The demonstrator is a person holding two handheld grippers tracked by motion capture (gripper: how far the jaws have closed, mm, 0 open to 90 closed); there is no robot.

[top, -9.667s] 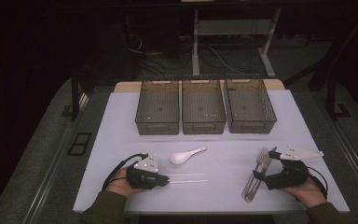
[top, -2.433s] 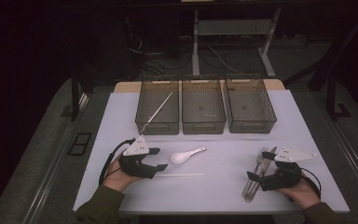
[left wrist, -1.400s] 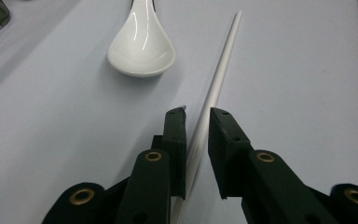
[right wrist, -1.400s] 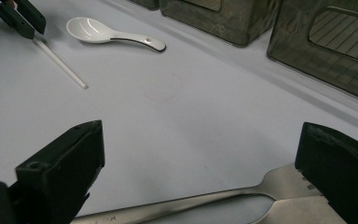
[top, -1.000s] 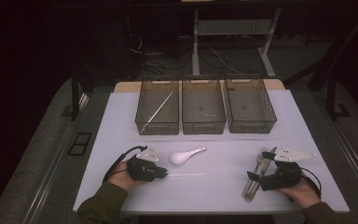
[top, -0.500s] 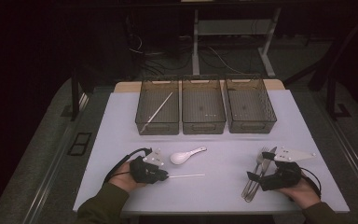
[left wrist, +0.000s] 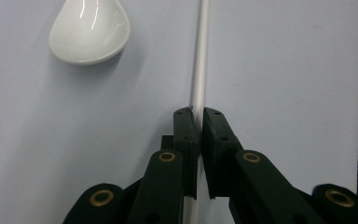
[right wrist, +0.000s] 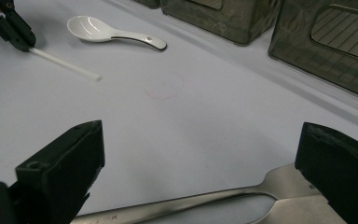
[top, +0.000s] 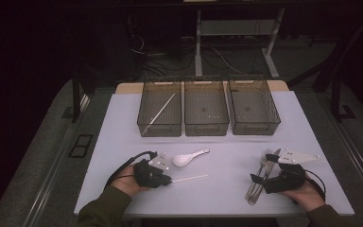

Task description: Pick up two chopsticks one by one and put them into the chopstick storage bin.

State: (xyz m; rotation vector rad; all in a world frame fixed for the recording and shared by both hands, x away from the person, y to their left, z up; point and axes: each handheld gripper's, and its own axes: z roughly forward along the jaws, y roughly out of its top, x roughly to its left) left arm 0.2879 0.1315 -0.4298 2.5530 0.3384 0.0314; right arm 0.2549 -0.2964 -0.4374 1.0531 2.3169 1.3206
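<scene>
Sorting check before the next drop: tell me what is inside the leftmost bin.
The leftmost bin holds one white chopstick, lying slanted from the near left corner toward the far right. The floor near the front wall is dimmed by the tinted plastic, so anything small there cannot be told.

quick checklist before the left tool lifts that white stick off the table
1. Left tool shut on the stick: ok, jaws have just been closing.
2. Grip near the stick's end, not the middle: ok.
3. Spoon apart from the stick: ok.
4. Left bin has room, one stick already inside: ok.
5. Right tool open, over the fork, out of the way: ok.
6. Grip firm enough to hold when lifted: cannot tell.
</scene>
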